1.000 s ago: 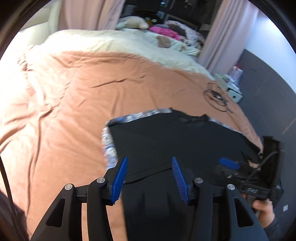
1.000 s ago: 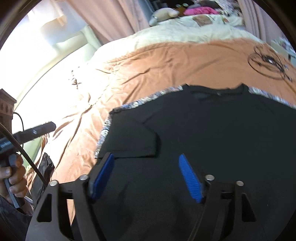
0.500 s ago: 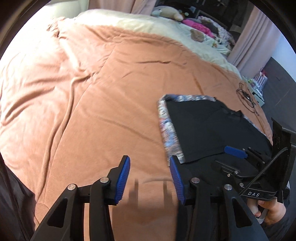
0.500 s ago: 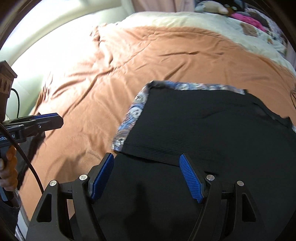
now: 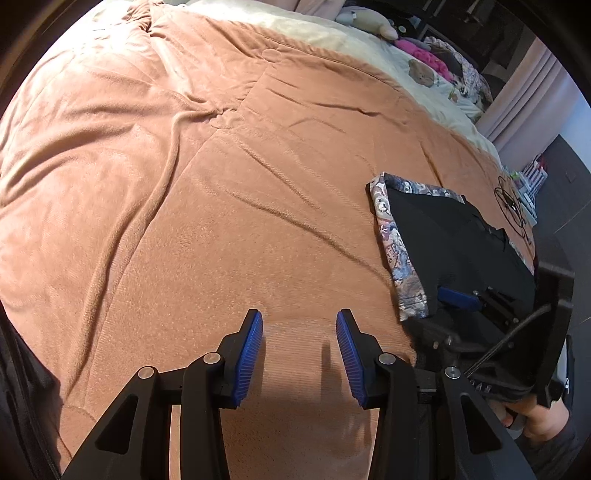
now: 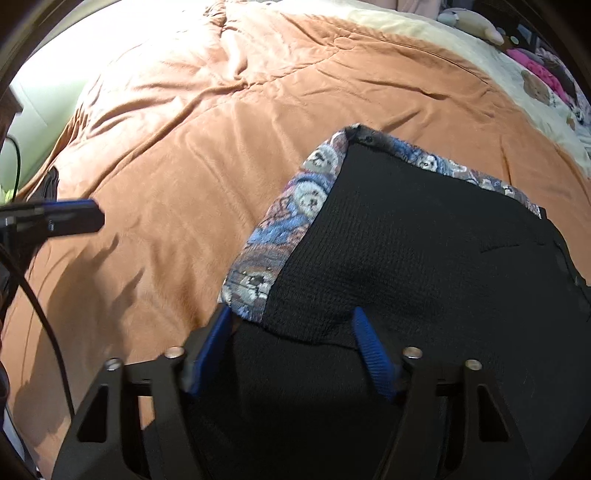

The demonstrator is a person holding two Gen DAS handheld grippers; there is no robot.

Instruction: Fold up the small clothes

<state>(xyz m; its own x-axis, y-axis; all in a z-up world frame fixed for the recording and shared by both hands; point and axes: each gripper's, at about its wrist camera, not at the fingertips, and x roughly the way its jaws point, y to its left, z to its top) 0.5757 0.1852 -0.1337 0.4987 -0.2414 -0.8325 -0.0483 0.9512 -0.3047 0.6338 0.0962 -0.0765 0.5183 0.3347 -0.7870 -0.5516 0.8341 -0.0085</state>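
While the black knit shirt [image 6: 424, 266] lies spread on the orange-brown blanket [image 6: 192, 147], a patterned blue-and-grey garment [image 6: 291, 225] lies under it, showing as a strip along the shirt's left and far edges. One flap of the shirt is turned in over its body, its edge running across just ahead of the right gripper's fingertips.

The right gripper [image 6: 291, 336] sits low over the near part of the shirt with its blue-padded fingers spread apart. The left pad is beside the near corner of the patterned strip, the right pad at the edge of the turned-in flap; whether either pad touches the cloth cannot be told, and nothing is pinched between them.

Left of the shirt, the left gripper [image 5: 299, 354] hangs over bare blanket [image 5: 221, 221], its ribbed blue fingers apart and gripping nothing, with their shadows falling on the blanket below. From its camera the shirt [image 5: 454, 251] and patterned garment [image 5: 399, 254] appear off to the right, with the right gripper [image 5: 458, 299] resting at the shirt's near end.

Beyond the shirt, a cream quilt [image 5: 362, 44] covers the far part of the bed, with a plush toy [image 5: 369, 22] and pink clothing [image 5: 424, 55] further back. A coil of black cable [image 5: 511, 206] lies on the blanket just past the shirt's far right side.
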